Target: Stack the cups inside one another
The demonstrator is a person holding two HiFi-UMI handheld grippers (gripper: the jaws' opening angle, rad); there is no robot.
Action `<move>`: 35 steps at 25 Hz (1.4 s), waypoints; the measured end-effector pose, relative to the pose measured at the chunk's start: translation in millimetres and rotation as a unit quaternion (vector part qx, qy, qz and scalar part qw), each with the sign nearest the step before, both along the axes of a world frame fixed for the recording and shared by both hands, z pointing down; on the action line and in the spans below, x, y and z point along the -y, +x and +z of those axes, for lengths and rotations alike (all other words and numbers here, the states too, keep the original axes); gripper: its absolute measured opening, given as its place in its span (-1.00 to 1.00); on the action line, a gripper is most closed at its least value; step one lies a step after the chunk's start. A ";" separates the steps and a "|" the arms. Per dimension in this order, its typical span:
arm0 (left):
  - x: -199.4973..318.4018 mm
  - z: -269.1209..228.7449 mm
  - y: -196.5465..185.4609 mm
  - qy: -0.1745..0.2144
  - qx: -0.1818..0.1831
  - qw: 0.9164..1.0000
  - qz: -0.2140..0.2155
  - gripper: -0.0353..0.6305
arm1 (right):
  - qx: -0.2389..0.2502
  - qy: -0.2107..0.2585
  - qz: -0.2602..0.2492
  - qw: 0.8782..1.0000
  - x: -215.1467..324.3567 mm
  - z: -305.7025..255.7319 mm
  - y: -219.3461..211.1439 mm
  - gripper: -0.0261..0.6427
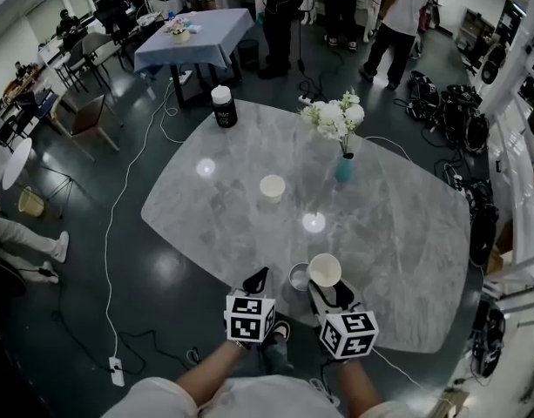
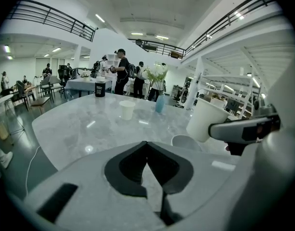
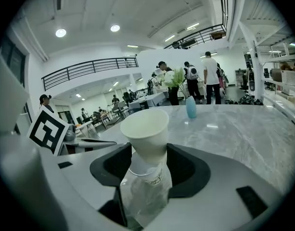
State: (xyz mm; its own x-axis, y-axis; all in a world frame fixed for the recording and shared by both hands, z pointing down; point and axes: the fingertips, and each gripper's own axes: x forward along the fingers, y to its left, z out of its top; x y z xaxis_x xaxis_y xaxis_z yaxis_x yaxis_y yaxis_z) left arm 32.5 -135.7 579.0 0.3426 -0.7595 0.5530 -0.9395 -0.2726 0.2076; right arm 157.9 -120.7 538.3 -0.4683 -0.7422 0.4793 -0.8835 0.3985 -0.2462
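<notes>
Looking down, the head view shows a grey marble table (image 1: 397,233) in a busy hall, with bare floor left of its rounded edge. It holds three cups: a white cup (image 1: 272,187) mid-table, a clear cup (image 1: 299,277) at the near edge, and a second white cup (image 1: 324,270) beside it. There is one vase (image 1: 343,168) and one black canister (image 1: 223,106).

In the left gripper view, the left gripper (image 2: 146,144) is closed and empty.

In the right gripper view, the right gripper (image 3: 149,150) clamps the second white cup just above the clear cup.

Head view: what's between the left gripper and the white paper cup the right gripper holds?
One translucent plastic cup stands between the left gripper and the white paper cup, seen in the head view.
</notes>
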 end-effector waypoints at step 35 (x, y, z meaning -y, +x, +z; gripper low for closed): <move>-8.9 10.7 -12.6 -0.021 0.007 1.000 -0.021 -0.91 | 0.006 -0.032 -0.050 0.998 -9.5 18.7 -23.8 -0.26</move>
State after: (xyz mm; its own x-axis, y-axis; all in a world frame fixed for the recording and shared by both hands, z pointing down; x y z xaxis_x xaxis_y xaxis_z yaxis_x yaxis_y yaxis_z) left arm 19.8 -126.9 589.7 0.3032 -0.7492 0.5888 -0.9527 -0.2247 0.2046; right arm 134.1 -111.2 557.1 -0.5455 -0.6593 0.5175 -0.8363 0.4685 -0.2847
